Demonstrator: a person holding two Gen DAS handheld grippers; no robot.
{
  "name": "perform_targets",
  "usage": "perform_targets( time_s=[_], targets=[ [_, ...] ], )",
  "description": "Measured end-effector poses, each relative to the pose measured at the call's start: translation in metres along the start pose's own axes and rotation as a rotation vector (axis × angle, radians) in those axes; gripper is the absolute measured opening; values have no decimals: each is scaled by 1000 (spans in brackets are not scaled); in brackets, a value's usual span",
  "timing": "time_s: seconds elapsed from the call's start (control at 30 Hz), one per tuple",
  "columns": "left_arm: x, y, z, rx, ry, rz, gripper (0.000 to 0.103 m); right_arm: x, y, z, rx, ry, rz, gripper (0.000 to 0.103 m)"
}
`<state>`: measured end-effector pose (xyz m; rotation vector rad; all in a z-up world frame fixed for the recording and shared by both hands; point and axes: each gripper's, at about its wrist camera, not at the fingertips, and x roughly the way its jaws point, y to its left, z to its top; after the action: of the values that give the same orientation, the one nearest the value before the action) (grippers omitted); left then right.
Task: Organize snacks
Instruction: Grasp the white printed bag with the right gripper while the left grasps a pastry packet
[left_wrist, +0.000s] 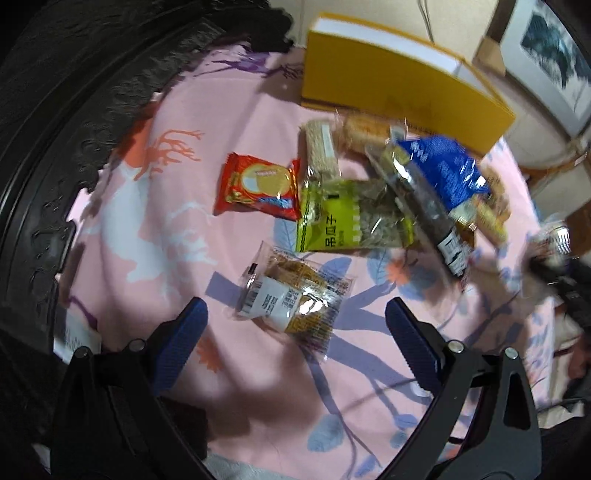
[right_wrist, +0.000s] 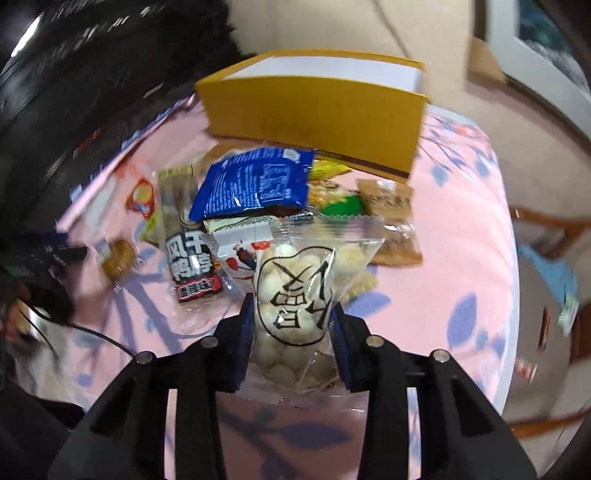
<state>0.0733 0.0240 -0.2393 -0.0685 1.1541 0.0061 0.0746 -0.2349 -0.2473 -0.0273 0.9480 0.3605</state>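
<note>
While the right tool (right_wrist: 291, 321) clamps a clear snack bag (right_wrist: 295, 295), the left tool (left_wrist: 295, 332) gapes wide just below a cake packet (left_wrist: 291, 299).

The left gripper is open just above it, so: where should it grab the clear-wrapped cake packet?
Grip the clear-wrapped cake packet across its narrower width, coming straight down. It lies flat, apart from the other snacks, already between the left gripper's open pads.

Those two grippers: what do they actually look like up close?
The left gripper and the right gripper look alike: black angular frames with round silver bolts at the joints and two dark blue ribbed pads as fingers. No markings, cables or sleeves show on them.
</note>
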Motion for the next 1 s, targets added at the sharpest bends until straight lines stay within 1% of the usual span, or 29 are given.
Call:
perform_targets(
  time_s=[0.03, 0.13, 0.27, 0.37, 0.5, 0.53, 0.6, 0.7, 0.8, 0.9, 1.0],
  targets=[
    [6, -2, 0, 13, 10, 2, 99, -8, -1, -2, 32, -5, 11, 39],
    [23, -3, 0, 36, 42, 7, 99, -21, 2, -3, 67, -7, 25, 39],
    [44, -2, 1, 38, 83, 17, 99, -35, 6, -4, 102, -29, 22, 39],
    [54, -1, 2, 50, 88, 31, 99, -41, 6, -2, 124, -42, 29, 39],
    [63, 1, 1, 75, 92, 26, 97, -44, 6, 0, 137, -33, 32, 39],
    [65, 2, 0, 83, 90, 27, 95, -44, 7, 1, 138, -33, 30, 39],
    [66, 1, -2, 99, 82, 13, 81, -45, 7, 3, 141, -36, 31, 39],
    [62, -3, -3, 106, 59, -9, 71, -50, 8, 10, 145, -57, 40, 39],
    [58, -3, -1, 100, 46, -32, 66, -56, 8, 21, 141, -85, 46, 39],
    [55, -4, 1, 90, 39, -55, 63, -61, 8, 29, 133, -113, 47, 39],
    [55, -5, -1, 102, 33, -49, 63, -50, 6, 30, 115, -88, 45, 38]
  ],
)
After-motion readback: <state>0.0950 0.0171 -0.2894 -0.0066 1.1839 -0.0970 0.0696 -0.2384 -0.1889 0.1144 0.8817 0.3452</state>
